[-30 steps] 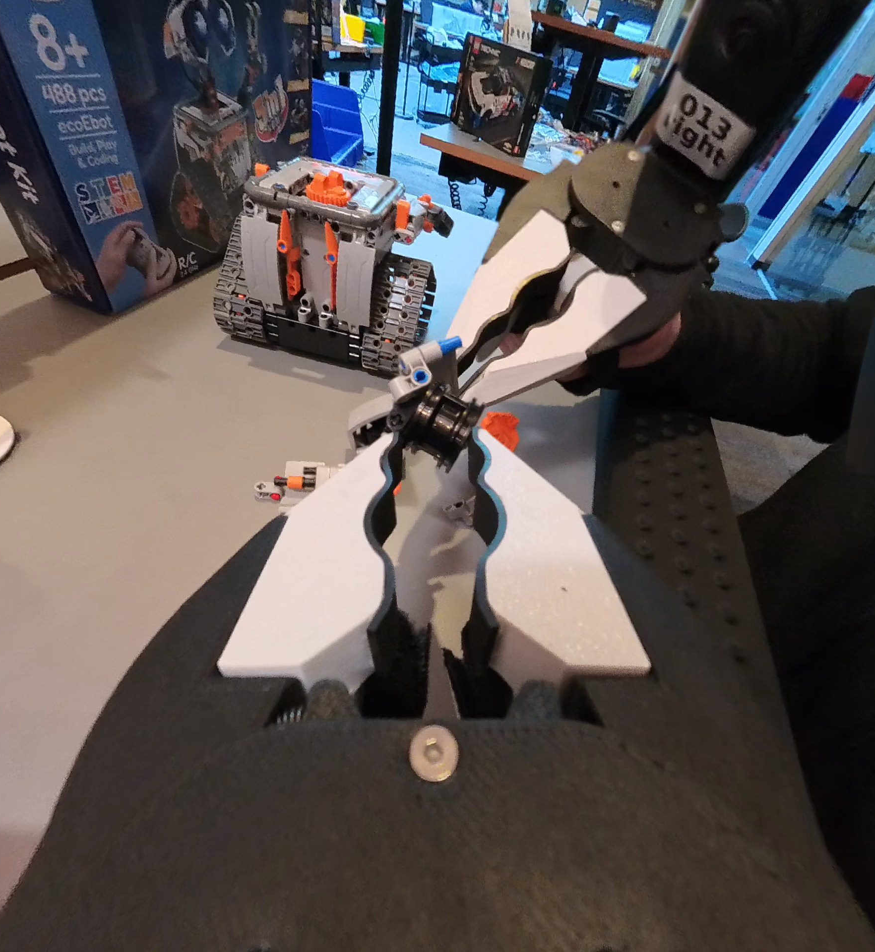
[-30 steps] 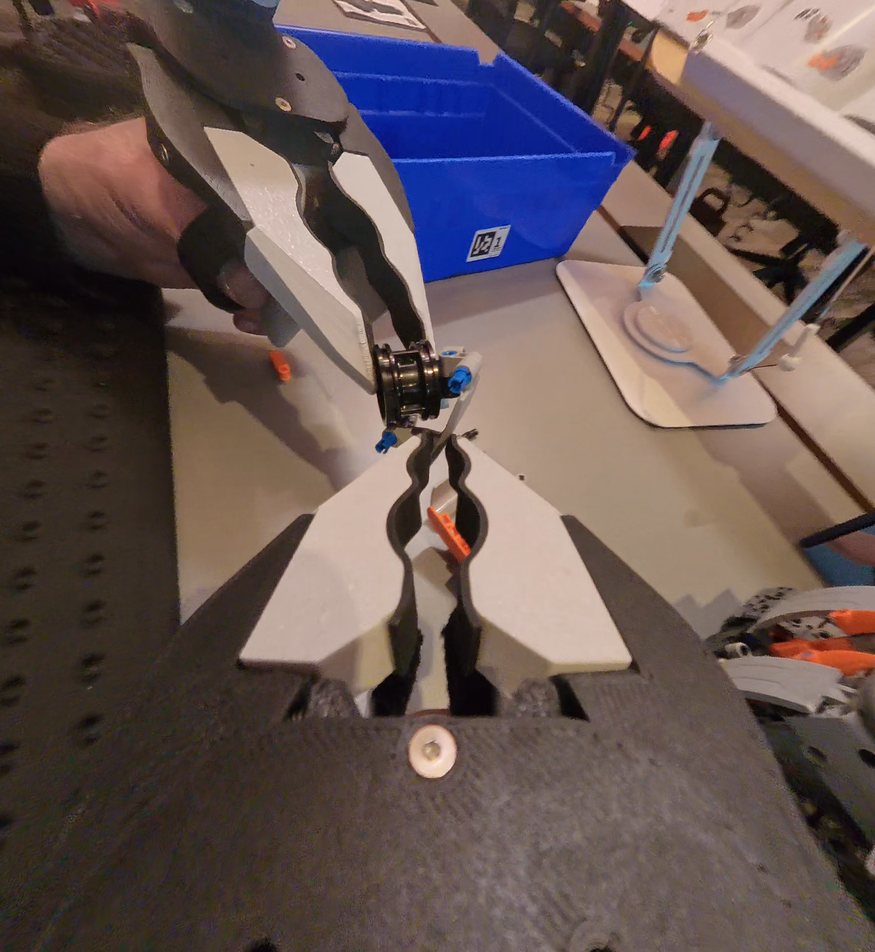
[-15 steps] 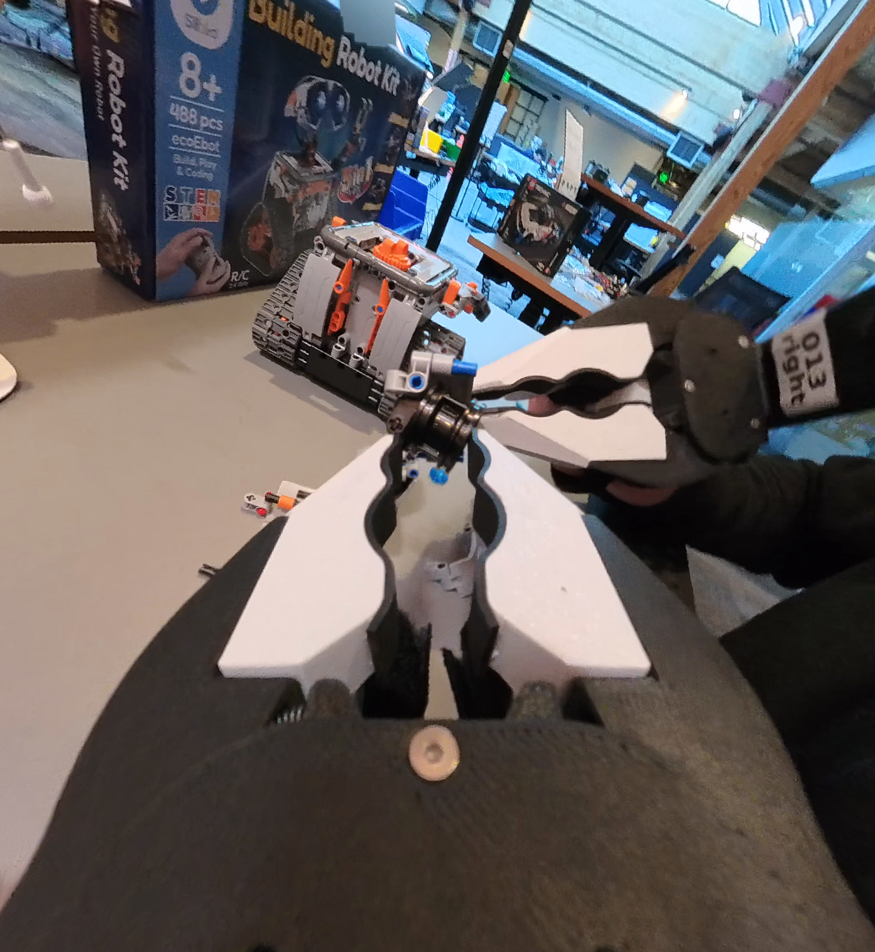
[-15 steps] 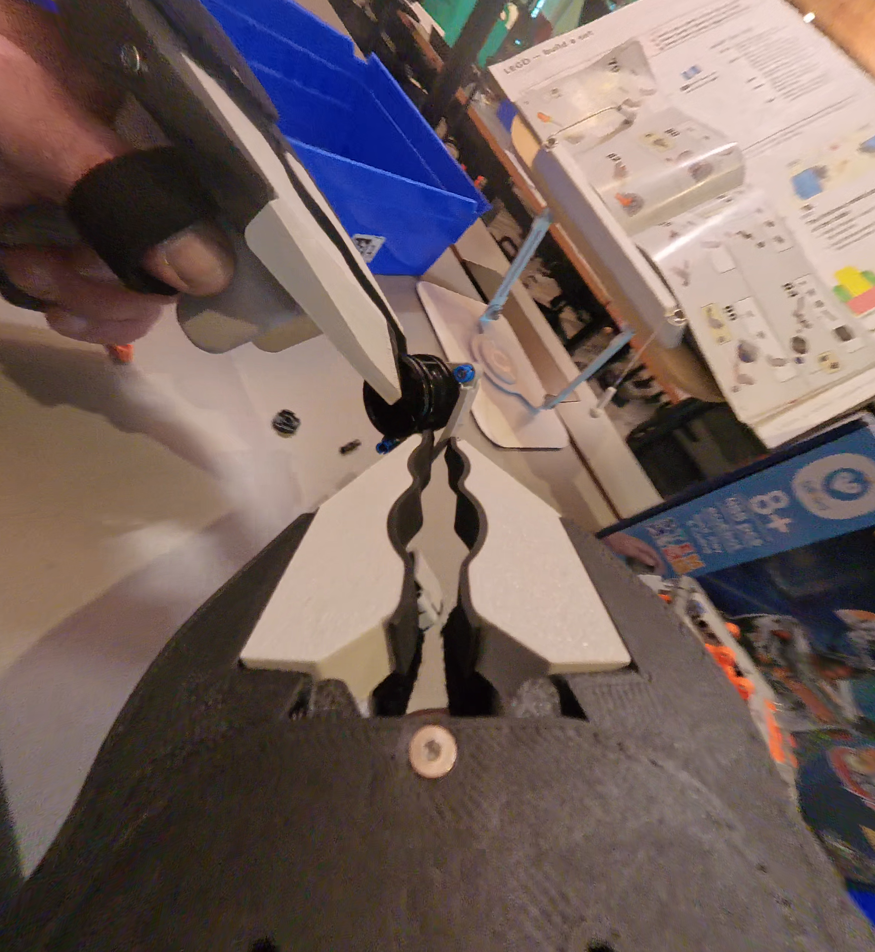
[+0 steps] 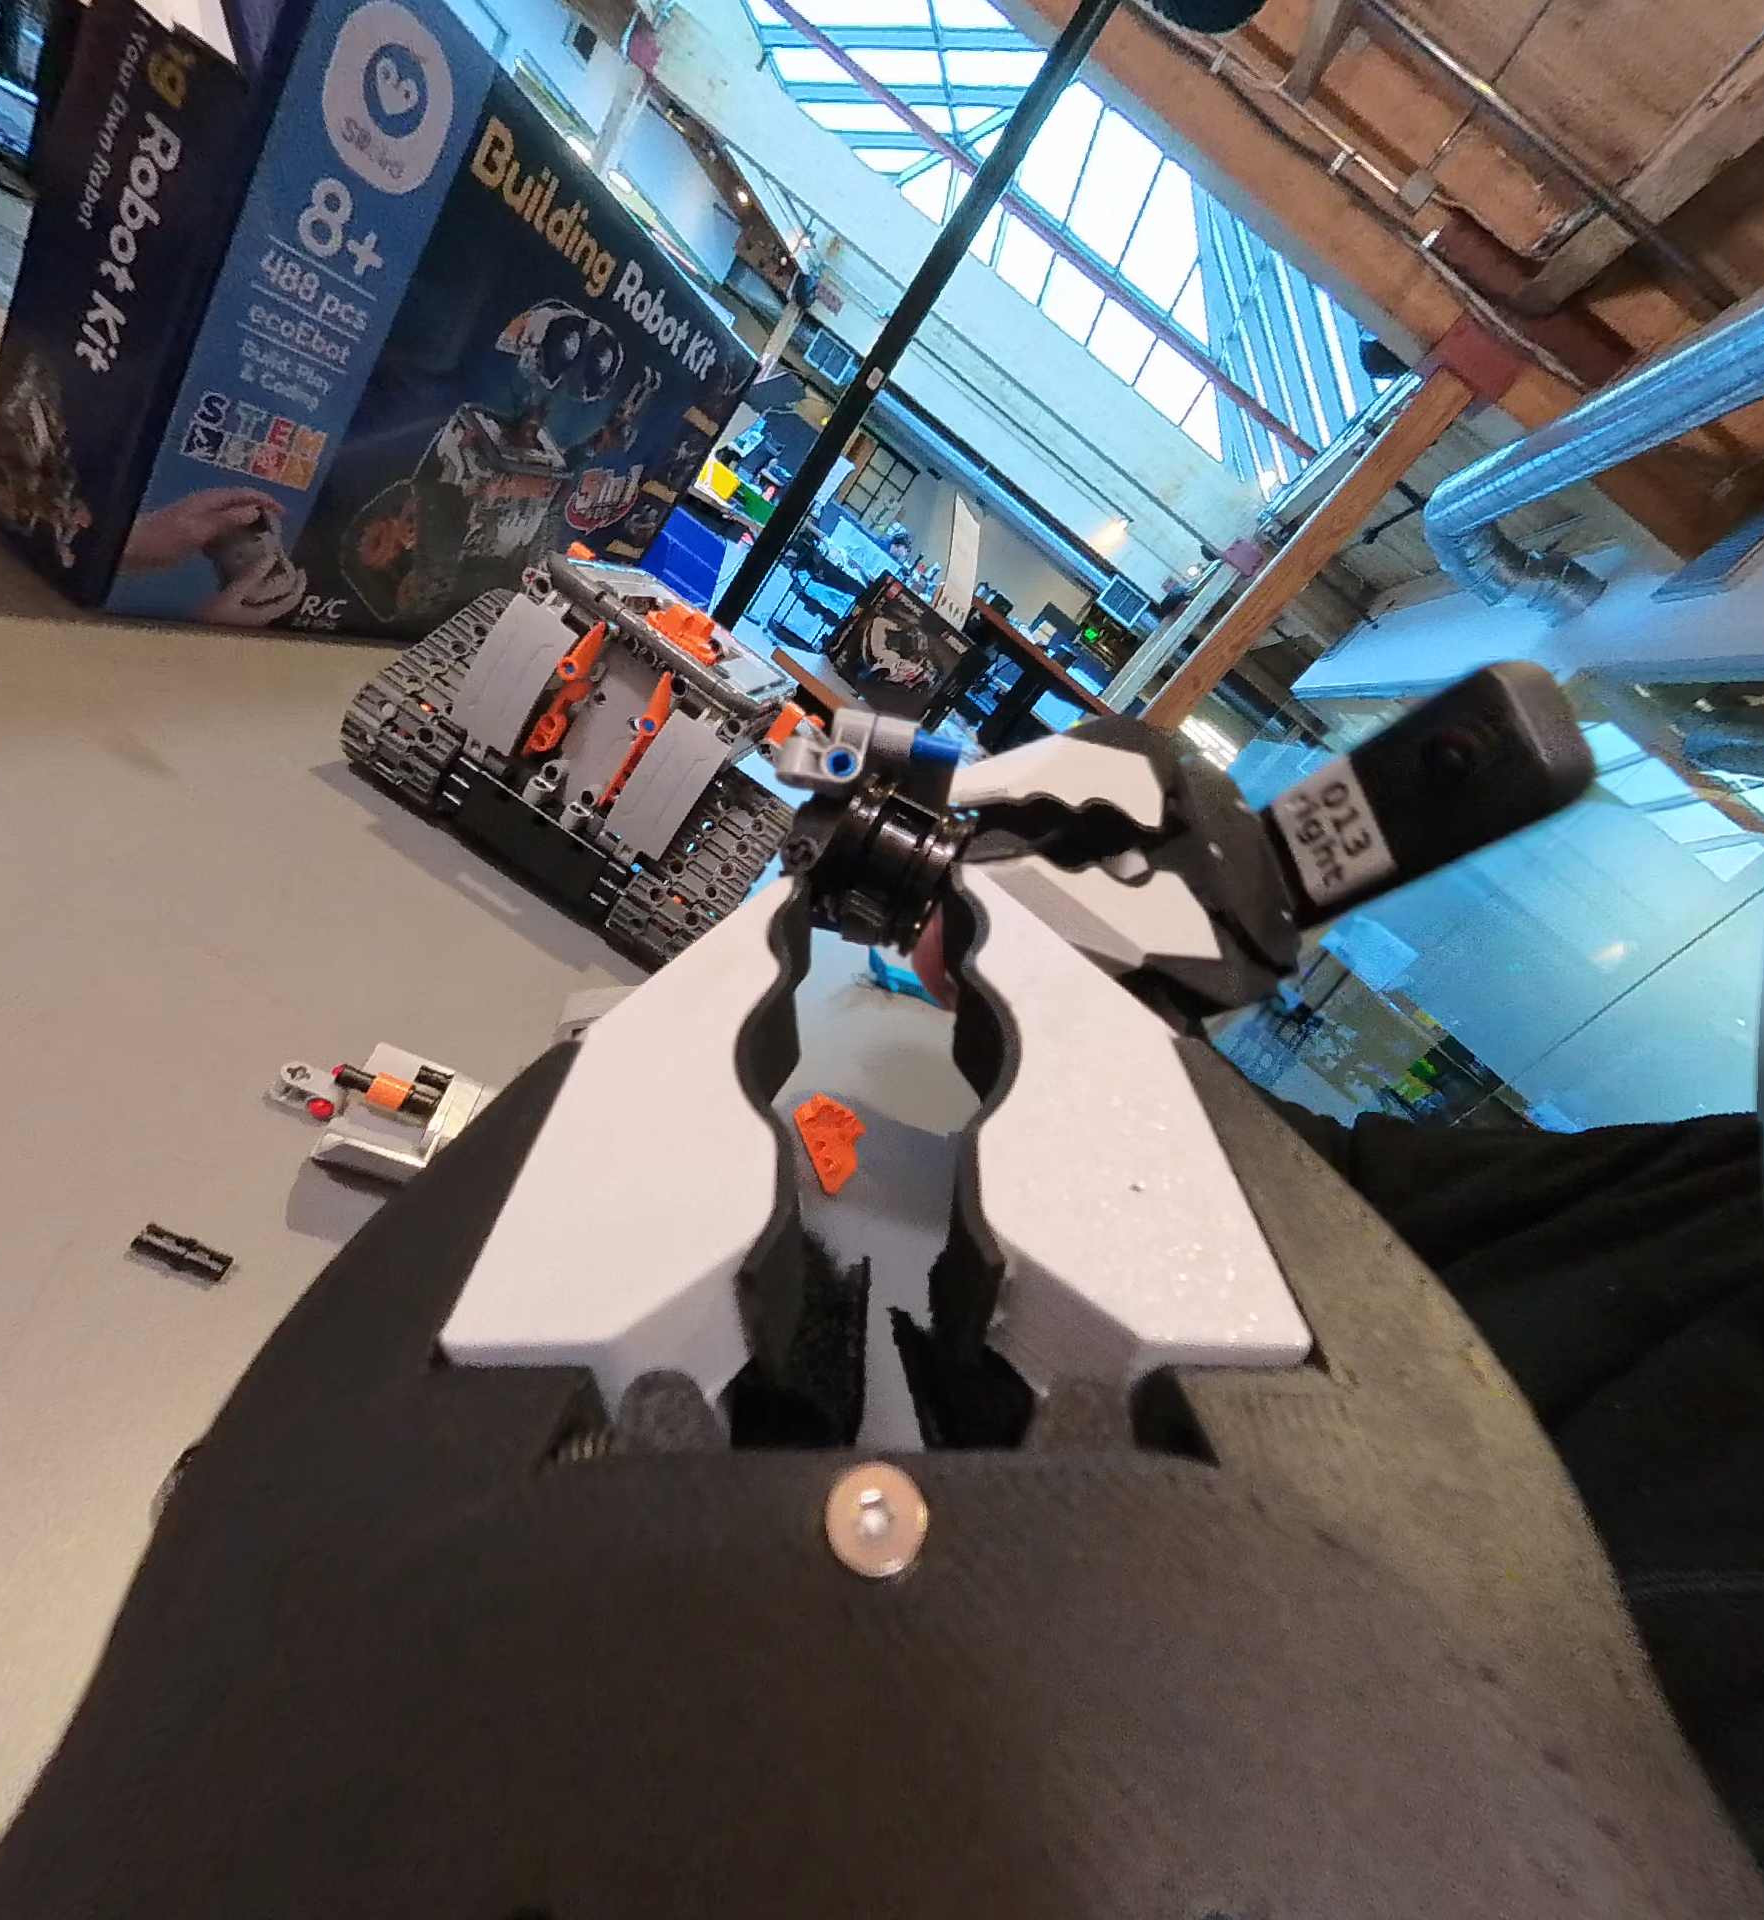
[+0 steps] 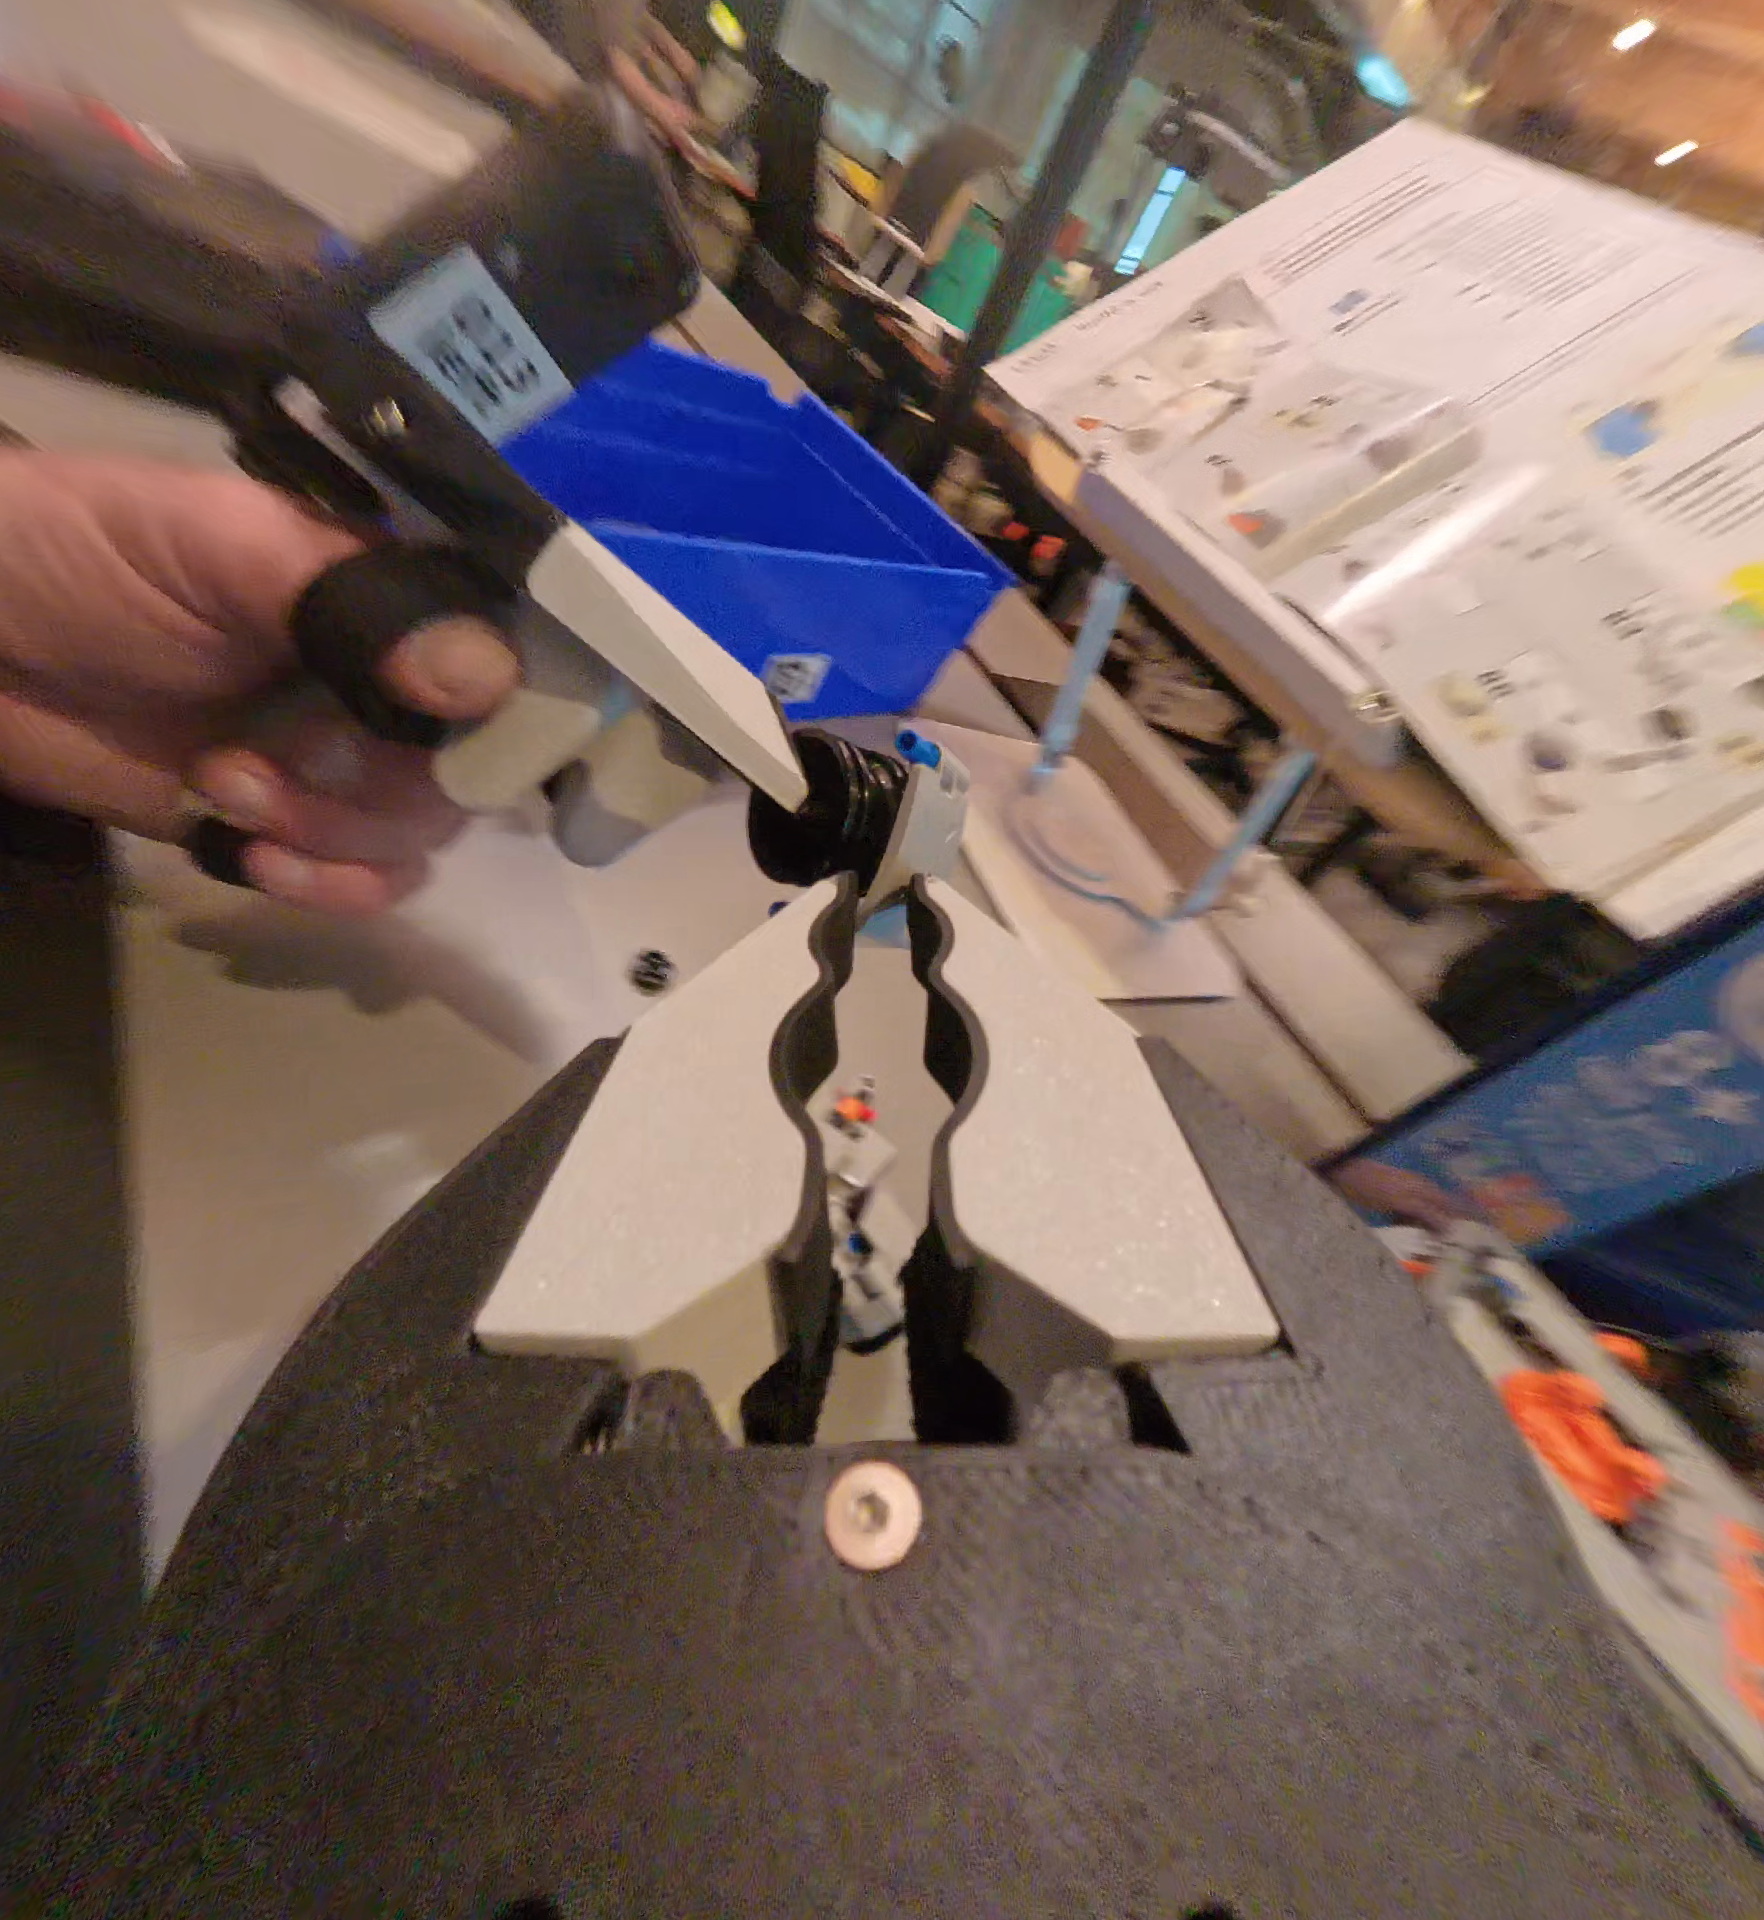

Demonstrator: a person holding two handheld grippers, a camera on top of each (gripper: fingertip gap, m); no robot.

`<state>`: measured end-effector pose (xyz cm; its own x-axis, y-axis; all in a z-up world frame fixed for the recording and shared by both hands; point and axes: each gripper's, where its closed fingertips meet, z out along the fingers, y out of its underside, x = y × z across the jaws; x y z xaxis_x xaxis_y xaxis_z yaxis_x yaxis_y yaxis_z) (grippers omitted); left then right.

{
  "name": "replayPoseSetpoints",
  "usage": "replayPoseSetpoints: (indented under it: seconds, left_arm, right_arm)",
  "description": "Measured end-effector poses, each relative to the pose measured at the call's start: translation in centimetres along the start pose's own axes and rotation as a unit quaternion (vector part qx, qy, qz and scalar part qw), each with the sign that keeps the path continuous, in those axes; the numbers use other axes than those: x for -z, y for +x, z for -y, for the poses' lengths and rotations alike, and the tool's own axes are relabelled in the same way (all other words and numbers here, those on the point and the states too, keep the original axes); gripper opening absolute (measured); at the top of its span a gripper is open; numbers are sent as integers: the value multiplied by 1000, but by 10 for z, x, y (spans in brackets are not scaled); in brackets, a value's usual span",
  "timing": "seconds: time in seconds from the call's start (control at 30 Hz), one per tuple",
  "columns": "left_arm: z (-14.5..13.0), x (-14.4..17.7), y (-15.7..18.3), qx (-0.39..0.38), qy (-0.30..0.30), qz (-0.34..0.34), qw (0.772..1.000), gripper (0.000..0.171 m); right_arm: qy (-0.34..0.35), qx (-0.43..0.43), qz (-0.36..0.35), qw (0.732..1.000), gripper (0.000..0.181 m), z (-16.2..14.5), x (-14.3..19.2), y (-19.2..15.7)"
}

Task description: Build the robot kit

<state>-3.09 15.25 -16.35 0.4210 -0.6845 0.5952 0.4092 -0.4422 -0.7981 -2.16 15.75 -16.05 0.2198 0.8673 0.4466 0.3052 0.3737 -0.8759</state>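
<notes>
A small assembly is held in the air between both grippers: a black grooved wheel joined to a grey brick piece with blue pins. My left gripper is shut on the black wheel. My right gripper is shut on the grey piece, next to the wheel. In the left wrist view the right gripper comes in from the right. In the right wrist view the left gripper comes in from the upper left, held by a hand.
A grey and orange tracked robot model stands on the grey table before a kit box. Loose parts lie near: a grey and orange piece, a black pin, an orange piece. A blue bin and an instruction sheet stand beyond. Less than 4 cm separates the two grippers' tips.
Both grippers have risen and tilted upward together with the assembly held between them. The right gripper has swung from above to the right side of the left gripper's view.
</notes>
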Motion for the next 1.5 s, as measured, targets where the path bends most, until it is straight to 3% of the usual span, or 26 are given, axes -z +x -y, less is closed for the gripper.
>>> replayPoseSetpoints:
  seconds: [0.17,0.33,0.47,0.83,1.0,1.1,1.2,1.4,1.5]
  left_arm:
    - [4,-1,5,17,16,-31,999,22]
    - [9,-1,12,28,25,-67,997,22]
    - [5,-4,16,44,16,-90,995,22]
    - [7,-8,20,43,37,-81,995,22]
    - [7,-13,19,60,55,-70,994,23]
    - [9,-13,23,31,49,-65,996,24]
    - [14,-10,29,7,48,-68,996,39]
    - [17,-6,33,-45,21,-73,996,44]
    - [14,-9,41,-50,3,-95,994,43]
  right_arm:
    - [43,-160,112,980,23,0,8,0]
    - [53,-253,188,948,38,-4,7,-4]
    - [73,-261,212,939,35,5,7,-11]
    - [69,-219,169,958,26,6,8,-8]
    - [78,-260,182,945,25,5,10,-4]
    - [91,-294,208,928,25,7,13,-3]
    - [107,-328,228,910,25,9,16,0]
    - [149,-368,274,876,25,20,26,1]
    - [135,-352,283,882,25,18,24,-7]
